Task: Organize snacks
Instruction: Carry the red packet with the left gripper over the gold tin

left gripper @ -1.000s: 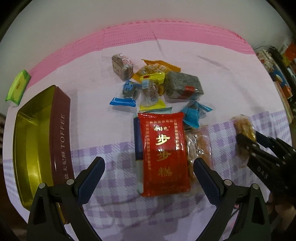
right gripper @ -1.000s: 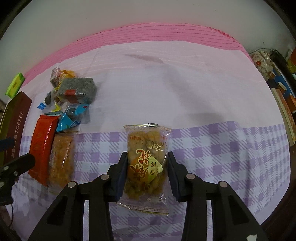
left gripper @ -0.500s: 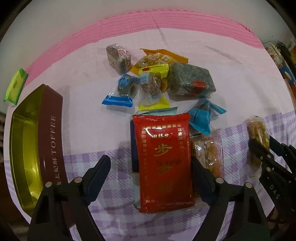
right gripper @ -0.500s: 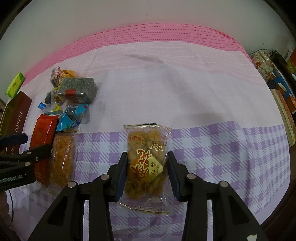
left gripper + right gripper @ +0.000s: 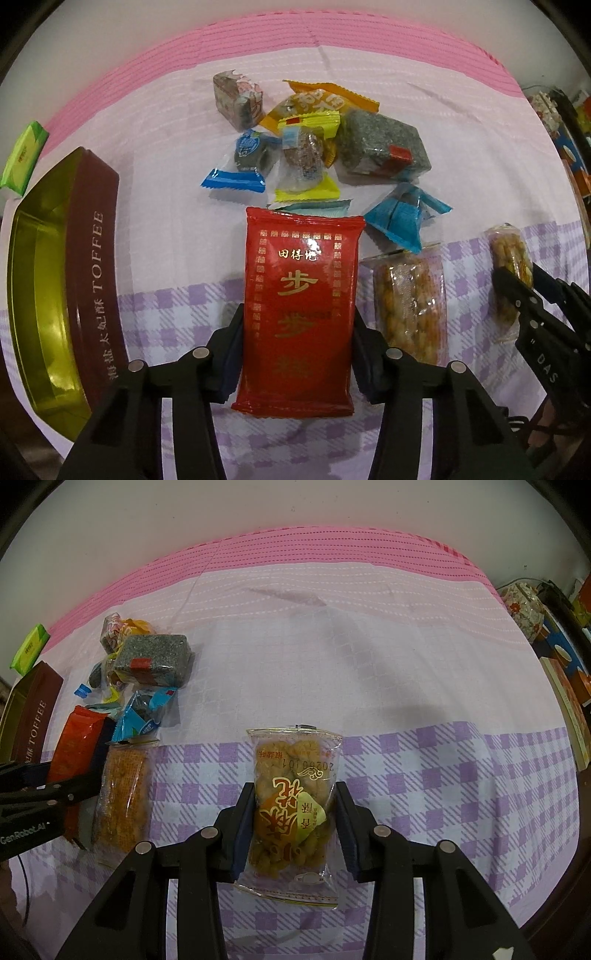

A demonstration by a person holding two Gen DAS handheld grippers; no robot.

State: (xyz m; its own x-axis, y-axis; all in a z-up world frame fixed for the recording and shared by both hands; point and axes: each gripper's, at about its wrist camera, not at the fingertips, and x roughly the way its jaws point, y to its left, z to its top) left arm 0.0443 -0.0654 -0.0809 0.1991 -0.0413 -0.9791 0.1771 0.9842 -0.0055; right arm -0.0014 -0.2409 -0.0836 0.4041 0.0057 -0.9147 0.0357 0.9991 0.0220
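Note:
My left gripper [image 5: 297,347] is shut on a red snack packet [image 5: 301,288] that lies on the cloth in front of a pile of small wrapped snacks [image 5: 310,147]. A clear packet of fried snack [image 5: 408,306] lies just right of the red one. My right gripper [image 5: 293,827] is shut on another clear packet of golden fried snack [image 5: 291,805], resting on the checked cloth; it also shows at the right in the left wrist view [image 5: 511,258]. An open gold-lined toffee tin [image 5: 55,280] stands at the left.
A green packet [image 5: 24,157] lies beyond the tin near the table's far left edge. Books and boxes [image 5: 565,672] line the right side. A grey block snack [image 5: 382,147] sits at the pile's right. The pink and purple tablecloth [image 5: 369,646] spreads to the right.
My left gripper moved forward over the red packet and closed its fingers onto its sides. My right gripper stayed still, holding its packet.

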